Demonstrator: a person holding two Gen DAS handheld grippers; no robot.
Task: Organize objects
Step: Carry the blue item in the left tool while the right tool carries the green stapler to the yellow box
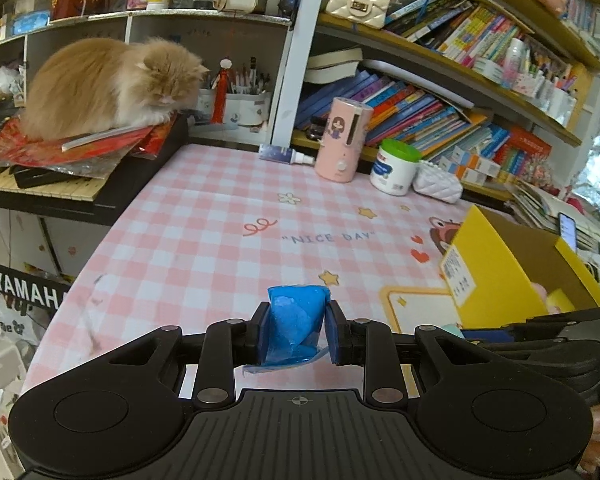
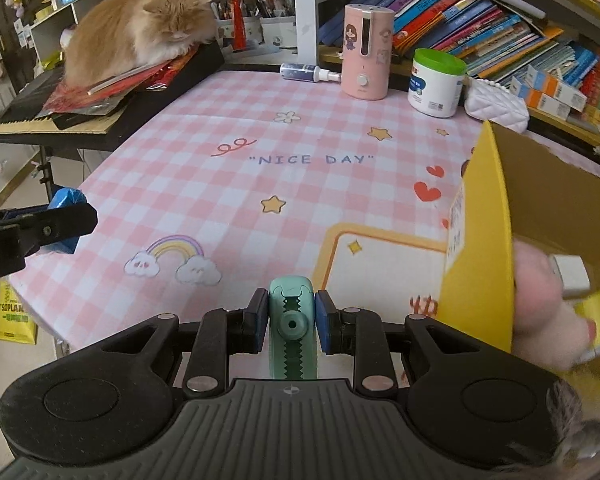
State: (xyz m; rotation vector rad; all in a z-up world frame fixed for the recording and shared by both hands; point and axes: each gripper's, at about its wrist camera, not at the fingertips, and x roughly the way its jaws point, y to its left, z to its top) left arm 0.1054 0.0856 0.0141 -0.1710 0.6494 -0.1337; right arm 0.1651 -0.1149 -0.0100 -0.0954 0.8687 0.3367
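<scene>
The yellow box [image 2: 484, 248] is cut off by the frame's right edge in the right wrist view, so only part of its inside shows: a pink soft thing [image 2: 540, 304] and a small white block [image 2: 572, 274], both blurred and hard to name. The left claw [image 1: 296, 330] is clamped on a blue crumpled packet [image 1: 296, 320], whose lower end is hidden between the pads; what it is cannot be told. The packet's long axis runs forward, away from the claw. The right claw [image 2: 291, 322] grips a green toothed clip [image 2: 292, 320], held above the worktop [image 2: 284, 184], its length lying along the claw's line and its near end hidden behind the claw body. The box stands just right of this claw. Far ahead stand a pink cylinder [image 2: 366, 52] and a green-lidded jar [image 2: 436, 82]; ahead to the left, a cat [image 2: 140, 28] lies on a keyboard [image 2: 44, 122].
</scene>
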